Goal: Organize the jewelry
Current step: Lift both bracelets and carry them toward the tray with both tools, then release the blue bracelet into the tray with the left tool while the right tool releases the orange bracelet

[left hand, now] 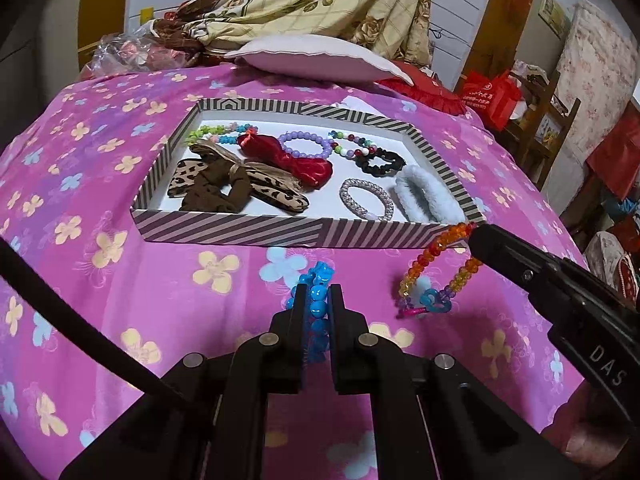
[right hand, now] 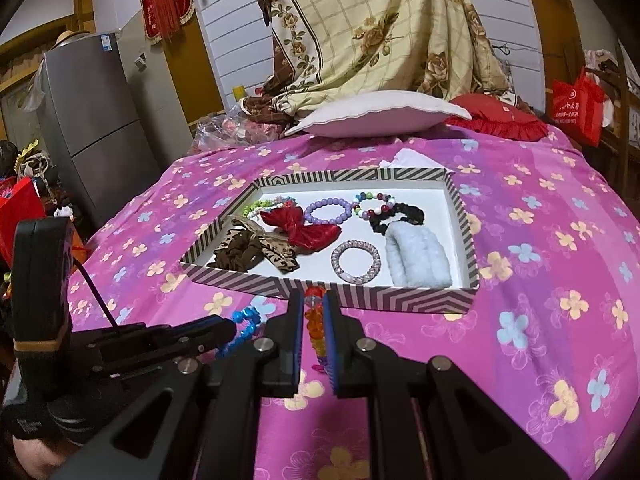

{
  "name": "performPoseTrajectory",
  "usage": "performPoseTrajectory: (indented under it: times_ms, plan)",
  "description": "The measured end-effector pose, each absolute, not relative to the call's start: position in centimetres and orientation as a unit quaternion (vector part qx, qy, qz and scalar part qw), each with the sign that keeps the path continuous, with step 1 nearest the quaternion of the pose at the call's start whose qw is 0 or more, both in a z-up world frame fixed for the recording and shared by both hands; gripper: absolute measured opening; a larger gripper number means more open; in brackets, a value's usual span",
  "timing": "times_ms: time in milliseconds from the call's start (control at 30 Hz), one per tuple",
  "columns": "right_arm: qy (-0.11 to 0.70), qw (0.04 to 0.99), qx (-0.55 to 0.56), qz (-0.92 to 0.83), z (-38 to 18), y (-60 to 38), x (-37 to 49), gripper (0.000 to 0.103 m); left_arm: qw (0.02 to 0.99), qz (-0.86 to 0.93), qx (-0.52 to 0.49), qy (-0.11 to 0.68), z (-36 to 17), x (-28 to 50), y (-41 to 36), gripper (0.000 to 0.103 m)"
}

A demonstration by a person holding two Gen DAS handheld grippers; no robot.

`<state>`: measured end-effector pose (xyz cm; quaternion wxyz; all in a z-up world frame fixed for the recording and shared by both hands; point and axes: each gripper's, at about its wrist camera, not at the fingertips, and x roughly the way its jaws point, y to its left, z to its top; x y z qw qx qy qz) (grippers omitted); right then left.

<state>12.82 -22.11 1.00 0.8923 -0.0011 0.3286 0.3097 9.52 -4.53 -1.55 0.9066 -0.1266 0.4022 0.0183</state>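
- The letters "DAS" stood in pale print on the black body of the right gripper (left hand: 474,240), seen in the left wrist view.
- White print on the red bag (right hand: 578,108) was too small to read.

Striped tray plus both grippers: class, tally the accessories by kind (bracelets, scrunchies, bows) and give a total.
Bracelets: 6 (pastel, purple, multicolour and silver in the striped tray; blue in the left gripper; orange in the right gripper)
Scrunchies: 3 (brown, black, pale blue)
Bows: 2 (red, leopard)
Total: 11
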Motion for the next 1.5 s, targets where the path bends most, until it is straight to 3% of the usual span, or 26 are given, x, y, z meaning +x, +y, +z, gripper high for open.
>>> performPoseTrajectory:
  times_ms: [233, 433, 833, 1133, 1500]
  plan:
    - [0.314, 0.894, 0.009, 0.318, 1.6, -22.5, 12.4, 0.01, 0.915, 0.005, -0.116, 0.386, -0.9, 8.6, -4.9, 0.0]
    - [0.297, 0.897, 0.033, 0.326, 3.3, -23.6, 13.0, 0.01, 0.929, -0.018, -0.128, 0.347, 2.9, 8.1, -3.9, 0.0]
    - [0.29, 0.91, 0.068, 0.289, 9.0, -23.4, 21.9, 0.01, 0.923, -0.036, -0.114, 0.365, 6.7, 18.7, -1.4, 0.0]
    - [0.349, 0.905, 0.07, 0.234, 4.3, -22.1, 32.2, 0.01, 0.905, -0.027, -0.095, 0.414, 4.8, 28.2, -1.5, 0.0]
    - [0.395, 0.888, 0.095, 0.213, -0.2, -21.6, 36.3, 0.01, 0.883, 0.014, -0.095, 0.459, -0.3, 33.2, -0.3, 0.003]
